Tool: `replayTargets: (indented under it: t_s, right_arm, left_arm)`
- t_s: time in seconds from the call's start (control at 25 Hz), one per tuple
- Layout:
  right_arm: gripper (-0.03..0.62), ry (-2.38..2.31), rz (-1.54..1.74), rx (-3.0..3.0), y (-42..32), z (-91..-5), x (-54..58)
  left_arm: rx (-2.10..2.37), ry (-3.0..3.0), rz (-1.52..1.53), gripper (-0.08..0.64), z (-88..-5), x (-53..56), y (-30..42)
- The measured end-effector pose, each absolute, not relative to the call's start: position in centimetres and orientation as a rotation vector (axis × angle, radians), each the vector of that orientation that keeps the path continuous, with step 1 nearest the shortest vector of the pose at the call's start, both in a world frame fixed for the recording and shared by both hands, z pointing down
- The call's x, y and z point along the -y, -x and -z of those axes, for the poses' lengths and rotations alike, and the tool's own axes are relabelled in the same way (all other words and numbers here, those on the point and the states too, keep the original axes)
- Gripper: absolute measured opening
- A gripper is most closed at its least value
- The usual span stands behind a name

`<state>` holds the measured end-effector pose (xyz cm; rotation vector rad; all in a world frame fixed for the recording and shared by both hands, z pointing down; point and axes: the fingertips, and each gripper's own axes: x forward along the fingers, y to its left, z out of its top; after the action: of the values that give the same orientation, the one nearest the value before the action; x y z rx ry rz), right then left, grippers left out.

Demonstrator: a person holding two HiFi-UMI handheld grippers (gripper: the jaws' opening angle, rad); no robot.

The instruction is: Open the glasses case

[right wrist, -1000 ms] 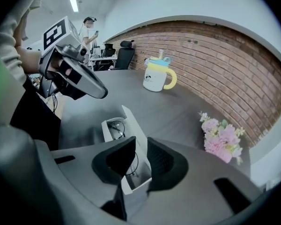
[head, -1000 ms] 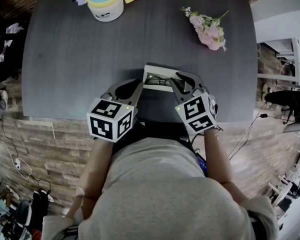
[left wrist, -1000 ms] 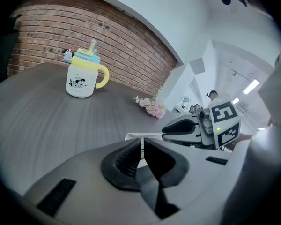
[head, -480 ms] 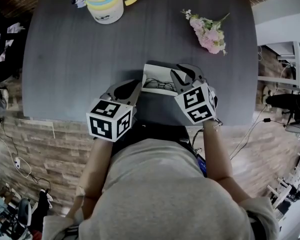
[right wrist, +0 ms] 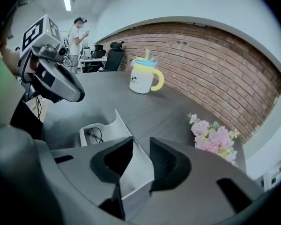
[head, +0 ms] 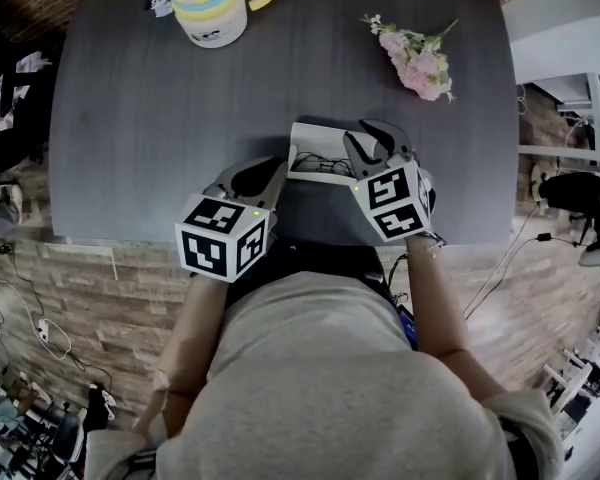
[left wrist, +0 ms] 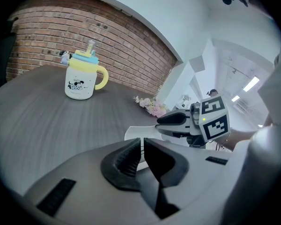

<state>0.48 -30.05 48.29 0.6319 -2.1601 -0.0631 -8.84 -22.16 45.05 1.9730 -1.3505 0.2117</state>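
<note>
The white glasses case [head: 315,153] lies open near the front edge of the dark table [head: 160,118], with dark glasses [head: 320,164] inside. My left gripper [head: 280,171] is shut on the case's left end; in the left gripper view a thin white edge [left wrist: 141,146] sits pinched between the pads. My right gripper [head: 365,140] is at the case's right end. Its jaws are opening, and the raised lid [right wrist: 131,165] stands slanted between them with a gap to the right pad. The lower shell [right wrist: 96,134] shows beyond.
A yellow and blue lidded mug [head: 210,3] stands at the table's far left. A pink flower sprig [head: 417,60] lies at the far right. The table's front edge [head: 130,236] runs just behind both grippers, with the person's body below it.
The lid has swung up and away, so the case stands wider open. My right gripper shifted slightly farther along with it, and its jaws have spread. The left gripper stayed put.
</note>
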Motion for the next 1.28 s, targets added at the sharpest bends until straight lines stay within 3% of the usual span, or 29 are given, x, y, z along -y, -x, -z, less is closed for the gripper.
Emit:
replayTargets:
  t_s: [0.44,0.72,0.92,1.28]
  right_arm:
    - [0.147,-0.787,-0.061,2.283,-0.9,-44.8,28.0]
    - [0.093,-0.935,-0.26,2.439,-1.9,-42.1,24.8]
    - [0.009,-0.956,-0.464,2.547,-2.5,-41.6,21.9]
    - [0.006,-1.056,-0.665,2.722,-3.5,-37.7,18.7]
  left_arm:
    - [1.326,-2.029,-0.208,0.037,-44.1,20.7,8.8]
    - [1.31,-2.09,-0.175,0.035,-42.7,18.4,7.8]
    - [1.279,-2.134,-0.187,0.035,-42.2,17.5,7.0]
    - [1.274,-2.217,-0.199,0.035,-40.8,17.8,6.0]
